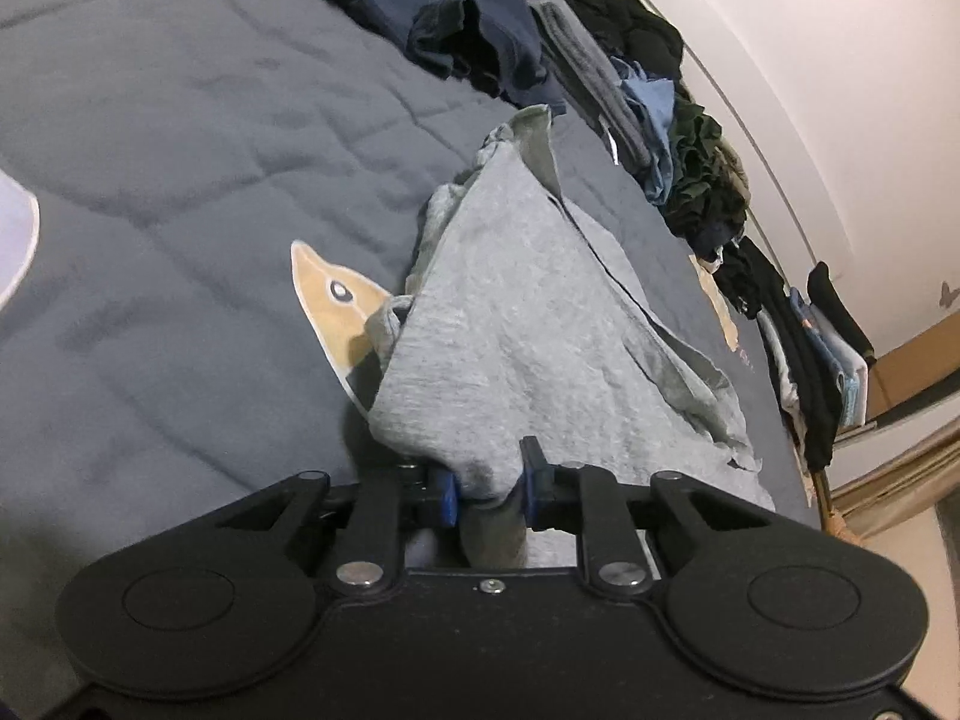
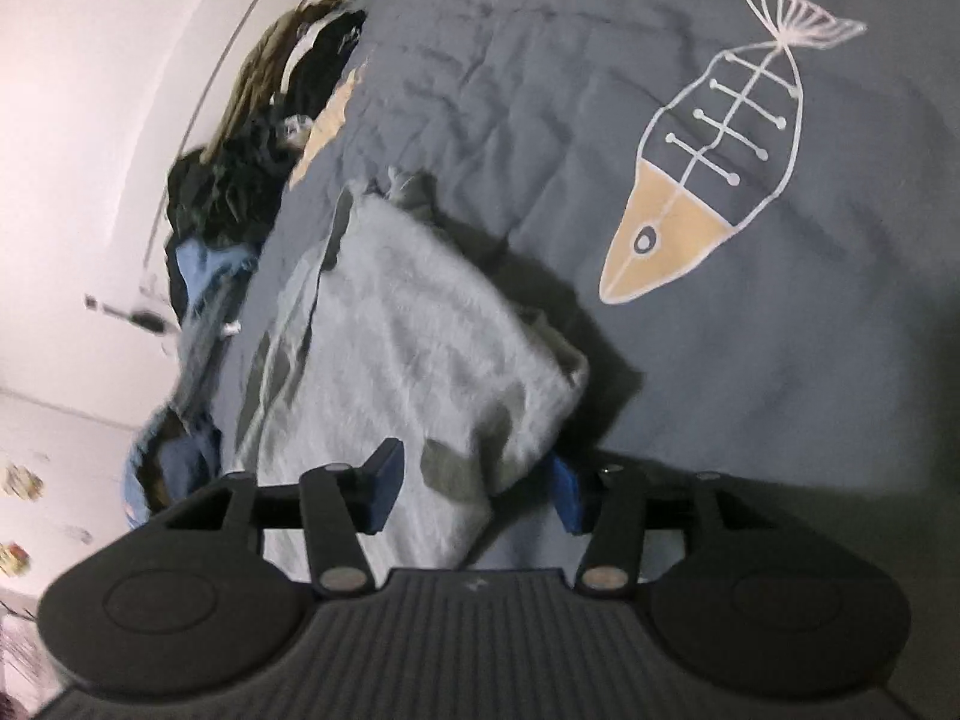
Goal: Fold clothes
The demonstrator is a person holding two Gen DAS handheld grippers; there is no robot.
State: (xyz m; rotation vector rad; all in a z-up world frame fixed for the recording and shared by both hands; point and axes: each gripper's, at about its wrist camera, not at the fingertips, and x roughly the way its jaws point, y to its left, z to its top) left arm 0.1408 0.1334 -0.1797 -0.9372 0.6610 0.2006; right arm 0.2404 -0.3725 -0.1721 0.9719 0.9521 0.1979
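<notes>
A light grey garment (image 1: 516,324) lies partly folded on the dark blue bedspread (image 1: 180,150), with a darker grey lining showing along its edges. My left gripper (image 1: 489,489) is shut on a bunched fold at the garment's near edge, and the cloth rises from the blue pads. In the right wrist view the same grey garment (image 2: 414,336) stretches away from me. My right gripper (image 2: 474,489) is open, its blue pads (image 2: 384,483) standing wide apart. A corner of the garment lies between them, and neither pad presses on it.
A pile of dark, blue and grey clothes (image 1: 636,78) runs along the bed's edge by the white wall (image 1: 840,90). A fish-skeleton print (image 2: 696,180) marks the bedspread (image 2: 780,390) beside the garment. Folded items (image 1: 840,372) are stacked at the far right.
</notes>
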